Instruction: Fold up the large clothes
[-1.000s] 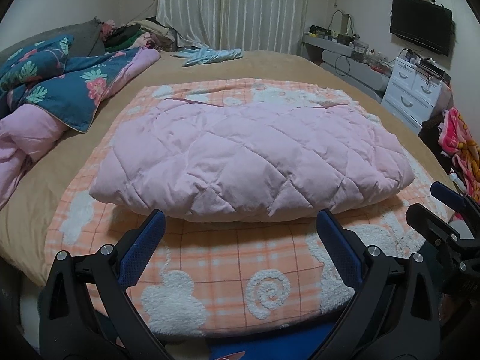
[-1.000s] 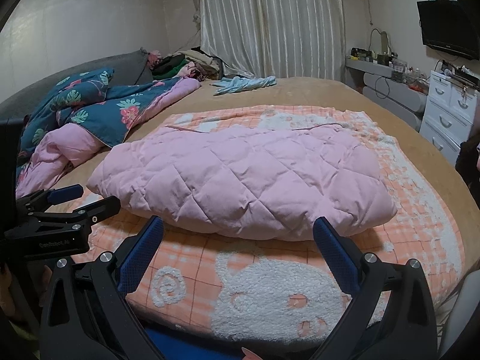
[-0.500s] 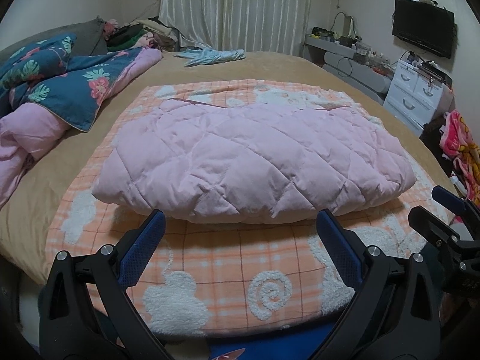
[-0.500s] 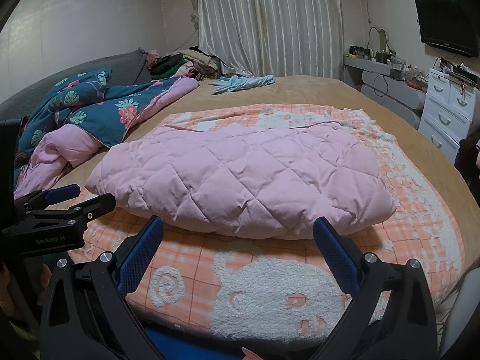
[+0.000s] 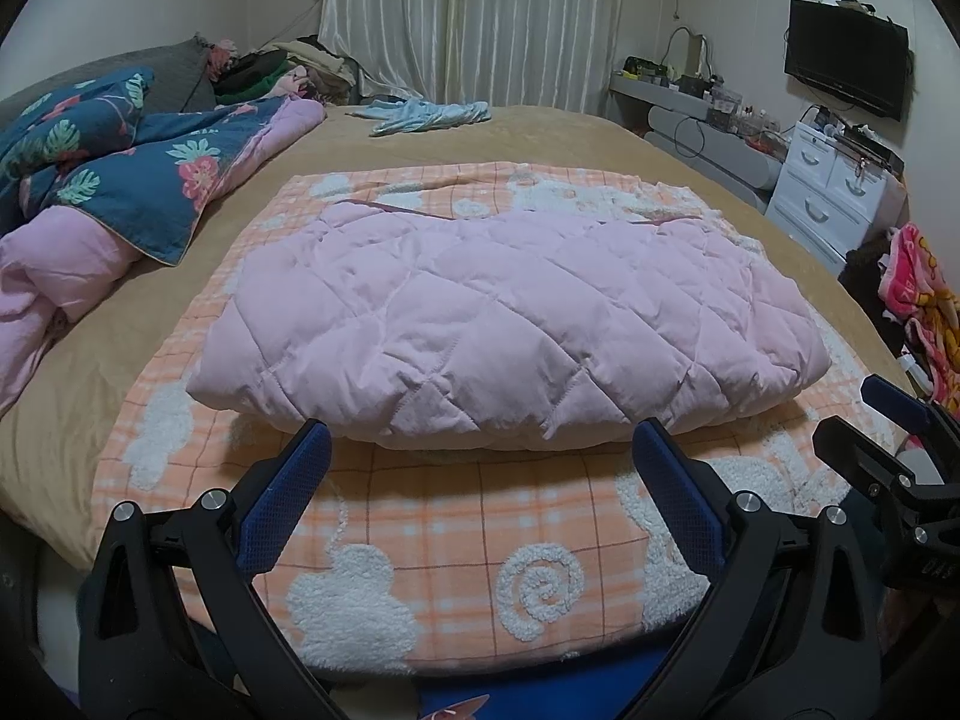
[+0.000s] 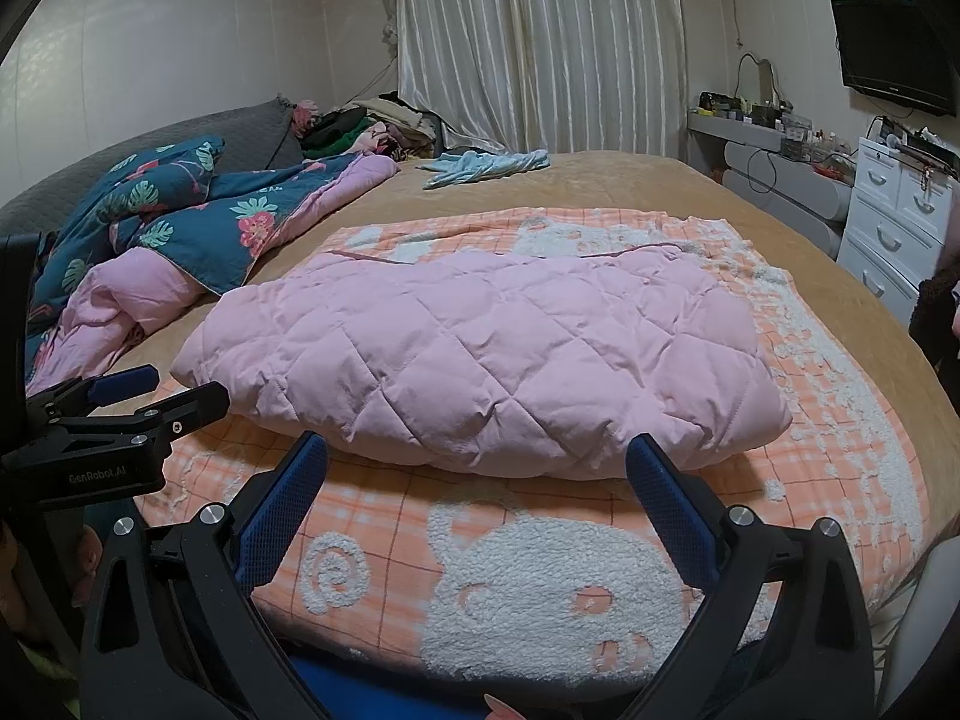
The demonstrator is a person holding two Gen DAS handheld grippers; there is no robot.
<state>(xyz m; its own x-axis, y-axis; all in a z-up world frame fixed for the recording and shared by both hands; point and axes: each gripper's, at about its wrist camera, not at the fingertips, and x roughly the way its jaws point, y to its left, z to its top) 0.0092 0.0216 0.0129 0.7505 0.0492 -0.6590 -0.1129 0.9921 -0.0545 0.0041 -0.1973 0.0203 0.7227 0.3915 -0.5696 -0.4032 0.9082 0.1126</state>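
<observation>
- I am holding the left gripper (image 5: 480,450) low over the near edge of the bed, its blue-padded fingers (image 5: 288,492) spread wide and gripping nothing.
- I am keeping the right gripper (image 6: 477,462) beside it, equally wide and empty; its black frame is also showing at the right edge of the left camera.
- The left gripper is likewise appearing at the left edge of the right camera, its fingers parted and pointing toward the garment.
- The pink quilted jacket (image 5: 504,318) is lying folded into a thick, puffy bundle just beyond both sets of fingertips, not touching either.
- It is resting in the middle of an orange checked blanket (image 5: 456,546) with fluffy white figures, which is spreading over the tan bedspread (image 5: 540,138).
- I am seeing a dark floral duvet (image 5: 120,180) with a pink underside bunched at the left of the bed, well apart from the jacket.
- A light blue garment (image 6: 486,167) is lying at the far end of the bed, in front of the white curtain (image 6: 540,42).
- A white chest of drawers (image 6: 894,222) and a wall-mounted television (image 5: 846,57) are standing to the right.
</observation>
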